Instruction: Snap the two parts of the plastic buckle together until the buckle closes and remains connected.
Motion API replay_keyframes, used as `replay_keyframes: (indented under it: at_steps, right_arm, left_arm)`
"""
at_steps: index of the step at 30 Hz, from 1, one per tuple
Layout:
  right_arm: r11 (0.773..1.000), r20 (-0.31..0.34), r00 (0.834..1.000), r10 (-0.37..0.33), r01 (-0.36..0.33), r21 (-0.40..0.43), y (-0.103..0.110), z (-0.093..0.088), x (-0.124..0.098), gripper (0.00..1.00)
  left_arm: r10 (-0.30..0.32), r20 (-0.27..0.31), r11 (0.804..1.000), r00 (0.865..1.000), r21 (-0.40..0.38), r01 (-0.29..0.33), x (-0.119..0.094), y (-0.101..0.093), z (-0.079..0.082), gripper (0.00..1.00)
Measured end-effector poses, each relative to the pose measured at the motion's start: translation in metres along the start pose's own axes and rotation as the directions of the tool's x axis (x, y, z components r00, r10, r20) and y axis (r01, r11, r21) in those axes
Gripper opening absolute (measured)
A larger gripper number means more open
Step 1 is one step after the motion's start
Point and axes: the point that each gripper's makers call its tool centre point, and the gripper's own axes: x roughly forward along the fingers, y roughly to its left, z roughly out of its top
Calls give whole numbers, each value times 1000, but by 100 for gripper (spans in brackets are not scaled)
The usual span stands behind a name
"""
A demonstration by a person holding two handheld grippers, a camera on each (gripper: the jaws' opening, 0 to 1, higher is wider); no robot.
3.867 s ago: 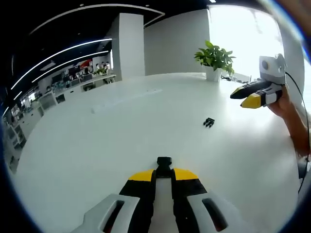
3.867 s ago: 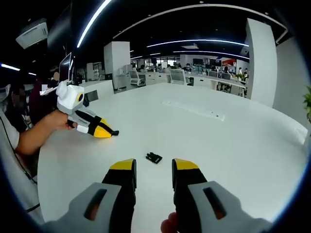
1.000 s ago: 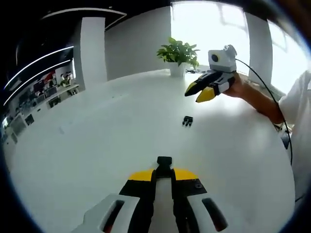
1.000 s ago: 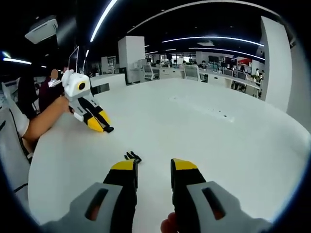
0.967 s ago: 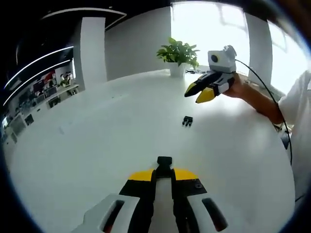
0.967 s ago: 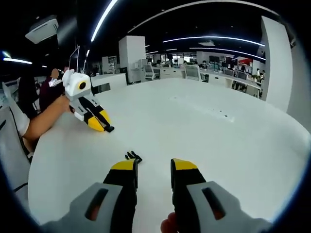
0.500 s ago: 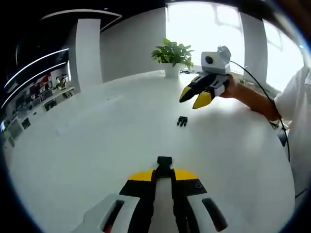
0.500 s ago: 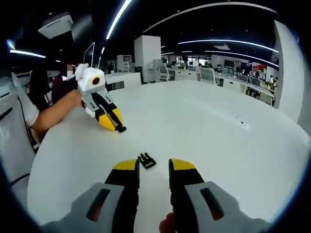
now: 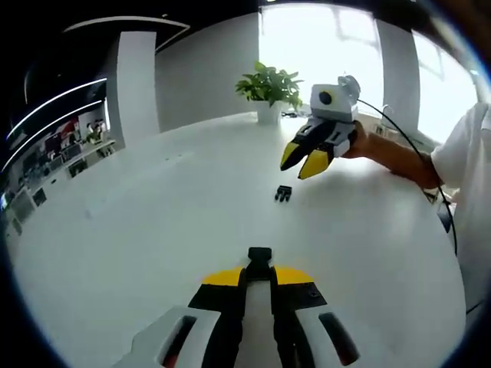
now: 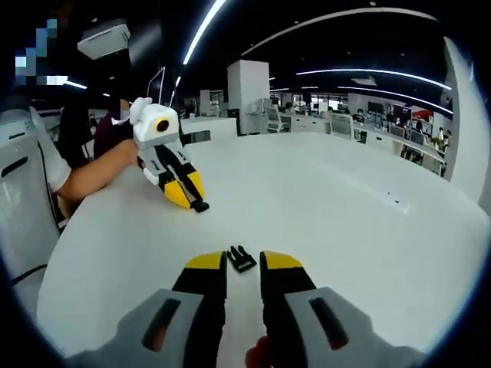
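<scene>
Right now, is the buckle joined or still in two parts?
In two: one buckle part sits in the left gripper, the other part lies on the table.

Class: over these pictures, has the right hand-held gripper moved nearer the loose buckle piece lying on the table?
Yes. In the left gripper view, the right hand-held gripper has come down toward the loose buckle piece, away from the potted plant.

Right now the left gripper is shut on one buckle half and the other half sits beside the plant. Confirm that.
Wrong about the plant. The left gripper is shut on one half, but the other half lies on the table just ahead of the right gripper, as the right gripper view shows.
</scene>
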Motion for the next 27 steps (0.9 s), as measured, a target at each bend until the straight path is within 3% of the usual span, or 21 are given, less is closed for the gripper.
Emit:
replay_keyframes:
  at_steps: [5,27]
  right_arm:
    - [1000,-27,1000,1,-1,-11,0,-7,4,17]
    - [999,-36,999,41,-41,-13,6,-14,12,19]
  left_arm:
    - [-2,2,1000,1000,0,2,0,0,0,12]
    - [0,2,1000,1000,1,0,1,-1,0,12]
